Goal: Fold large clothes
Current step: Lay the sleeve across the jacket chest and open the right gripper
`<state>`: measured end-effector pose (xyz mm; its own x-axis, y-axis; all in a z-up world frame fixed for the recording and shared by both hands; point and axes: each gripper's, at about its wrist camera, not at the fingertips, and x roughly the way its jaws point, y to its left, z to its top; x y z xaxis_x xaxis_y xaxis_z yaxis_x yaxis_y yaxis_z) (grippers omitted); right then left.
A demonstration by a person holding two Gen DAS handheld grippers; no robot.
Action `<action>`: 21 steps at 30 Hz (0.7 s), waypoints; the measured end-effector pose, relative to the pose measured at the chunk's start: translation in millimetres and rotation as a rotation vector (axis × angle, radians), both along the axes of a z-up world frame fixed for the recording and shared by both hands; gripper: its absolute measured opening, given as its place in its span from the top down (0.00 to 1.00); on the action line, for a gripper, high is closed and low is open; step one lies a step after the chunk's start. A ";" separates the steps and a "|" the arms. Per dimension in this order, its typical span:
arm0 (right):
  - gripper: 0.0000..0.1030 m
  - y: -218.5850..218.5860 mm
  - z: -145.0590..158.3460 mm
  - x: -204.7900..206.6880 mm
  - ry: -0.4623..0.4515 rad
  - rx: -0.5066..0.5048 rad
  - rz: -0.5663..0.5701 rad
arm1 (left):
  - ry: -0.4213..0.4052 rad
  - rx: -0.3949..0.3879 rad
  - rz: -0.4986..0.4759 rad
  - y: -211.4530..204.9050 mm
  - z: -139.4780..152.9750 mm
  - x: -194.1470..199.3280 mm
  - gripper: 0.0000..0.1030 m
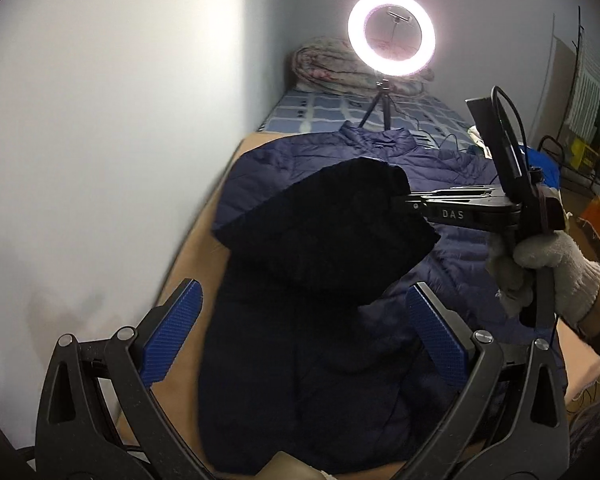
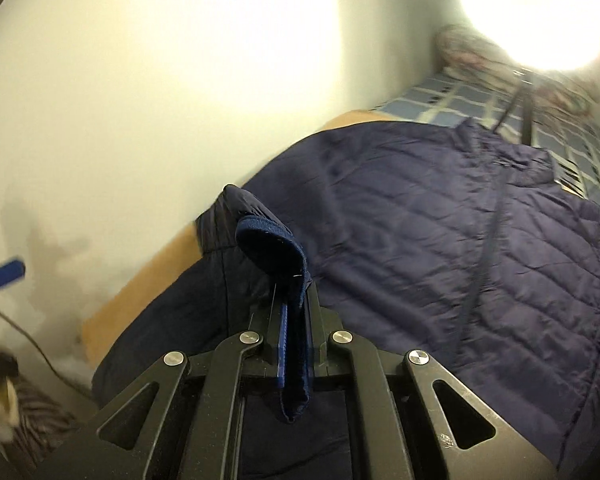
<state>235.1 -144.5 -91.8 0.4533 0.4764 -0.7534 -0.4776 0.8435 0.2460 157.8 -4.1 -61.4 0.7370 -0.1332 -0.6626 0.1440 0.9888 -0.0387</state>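
A navy quilted puffer jacket (image 1: 292, 360) lies spread on the bed, collar toward the far end; it also fills the right wrist view (image 2: 440, 240). My right gripper (image 2: 292, 308) is shut on the jacket's ribbed sleeve cuff (image 2: 272, 248) and holds the sleeve (image 1: 328, 236) lifted over the jacket's body. In the left wrist view that gripper (image 1: 400, 200) reaches in from the right, held by a white-gloved hand (image 1: 548, 276). My left gripper (image 1: 304, 336) is open and empty above the jacket's lower part, its blue pads (image 1: 172, 336) wide apart.
A lit ring light (image 1: 392, 34) on a small tripod stands on the blue checked sheet (image 1: 324, 110) beyond the collar. A rolled quilt (image 1: 324, 68) lies at the bed's head. A white wall (image 1: 100, 140) runs along the left. Clutter (image 1: 580, 148) stands to the right.
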 end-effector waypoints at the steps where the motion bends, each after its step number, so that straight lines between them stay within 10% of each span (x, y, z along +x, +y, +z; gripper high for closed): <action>1: 0.95 -6.1 -0.6 4.9 0.003 0.000 -0.024 | -0.003 -0.011 -0.005 -4.8 0.1 4.9 0.00; 10: 0.95 -60.9 -7.9 59.5 0.002 -0.002 -0.184 | 0.072 -0.113 0.040 -10.5 -16.0 42.0 0.00; 21: 0.95 -152.1 -57.1 101.3 0.021 -0.056 -0.433 | 0.047 0.034 -0.004 -55.2 -28.2 54.3 0.00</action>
